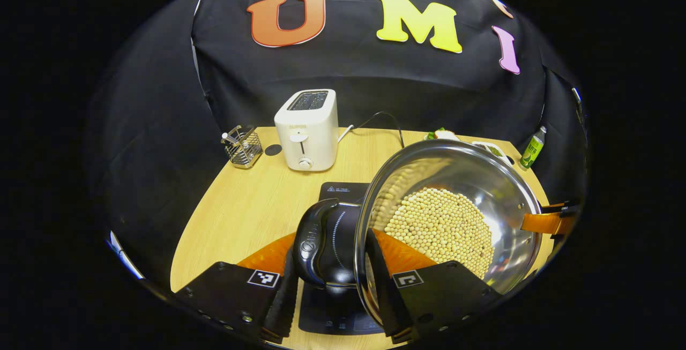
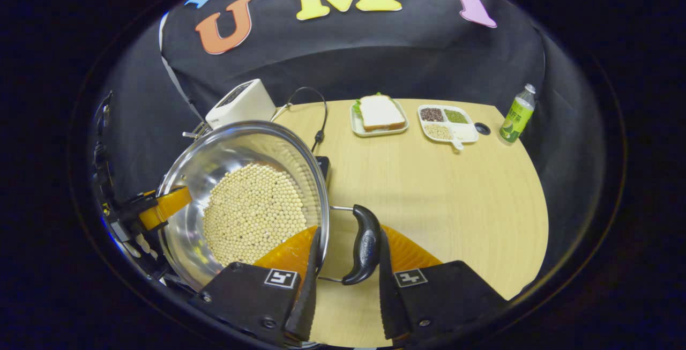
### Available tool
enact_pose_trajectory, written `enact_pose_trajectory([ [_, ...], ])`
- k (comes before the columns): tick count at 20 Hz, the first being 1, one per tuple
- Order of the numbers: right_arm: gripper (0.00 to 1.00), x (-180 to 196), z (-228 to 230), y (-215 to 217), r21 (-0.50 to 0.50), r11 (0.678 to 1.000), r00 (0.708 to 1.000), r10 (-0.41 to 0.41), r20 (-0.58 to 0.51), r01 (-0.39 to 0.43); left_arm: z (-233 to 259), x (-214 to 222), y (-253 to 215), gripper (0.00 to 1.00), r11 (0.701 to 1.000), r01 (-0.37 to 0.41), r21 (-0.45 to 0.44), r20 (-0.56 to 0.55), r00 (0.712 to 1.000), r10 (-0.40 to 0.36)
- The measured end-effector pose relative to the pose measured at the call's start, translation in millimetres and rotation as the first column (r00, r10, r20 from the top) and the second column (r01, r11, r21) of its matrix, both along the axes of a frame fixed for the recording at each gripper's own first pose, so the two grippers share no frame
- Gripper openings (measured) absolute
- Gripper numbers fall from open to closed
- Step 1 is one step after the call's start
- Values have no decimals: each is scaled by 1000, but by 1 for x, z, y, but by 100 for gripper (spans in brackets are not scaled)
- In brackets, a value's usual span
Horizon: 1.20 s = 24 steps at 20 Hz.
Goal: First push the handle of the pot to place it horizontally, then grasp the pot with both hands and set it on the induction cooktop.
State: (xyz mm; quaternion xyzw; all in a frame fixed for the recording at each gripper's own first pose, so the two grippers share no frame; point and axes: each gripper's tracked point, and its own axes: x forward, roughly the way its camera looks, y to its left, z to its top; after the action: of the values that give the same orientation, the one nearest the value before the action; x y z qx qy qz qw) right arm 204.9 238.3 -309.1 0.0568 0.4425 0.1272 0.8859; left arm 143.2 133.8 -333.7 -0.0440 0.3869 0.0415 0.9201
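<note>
Pot [image 1: 455, 216] of beans held over cooktop [image 1: 343, 194] on desk [image 1: 252, 205]. Left gripper [image 1: 332, 285] fingers clamped on black side handle [image 1: 316, 243]. Right gripper [image 2: 345, 285] fingers clamped on opposite handle [image 2: 365, 244].

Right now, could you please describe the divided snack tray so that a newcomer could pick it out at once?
Start at the wooden table and look to its far edge by the black cloth wall. Between the sandwich plate and the green bottle lies the white divided tray. Its compartments hold separate dark, green and pale grains.
</note>
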Motion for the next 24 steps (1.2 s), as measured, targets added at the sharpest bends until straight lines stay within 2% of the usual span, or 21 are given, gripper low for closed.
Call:
enact_pose_trajectory([
  [13, 49, 20, -34, 40, -37, 999, 998, -37, -49, 35, -46, 23, 30, 61, 999, 20, -29, -56, 998, -22],
  [19, 49, 19, -46, 46, -50, 997, 995, -64, -71, 61, -59, 28, 33, 61, 999, 38, -35, -74, 996, -40],
  [24, 49, 21, -43, 46, -76, 994, 996, -76, -46, 72, -70, 29, 33, 61, 997, 33, -68, -75, 996, -38],
])
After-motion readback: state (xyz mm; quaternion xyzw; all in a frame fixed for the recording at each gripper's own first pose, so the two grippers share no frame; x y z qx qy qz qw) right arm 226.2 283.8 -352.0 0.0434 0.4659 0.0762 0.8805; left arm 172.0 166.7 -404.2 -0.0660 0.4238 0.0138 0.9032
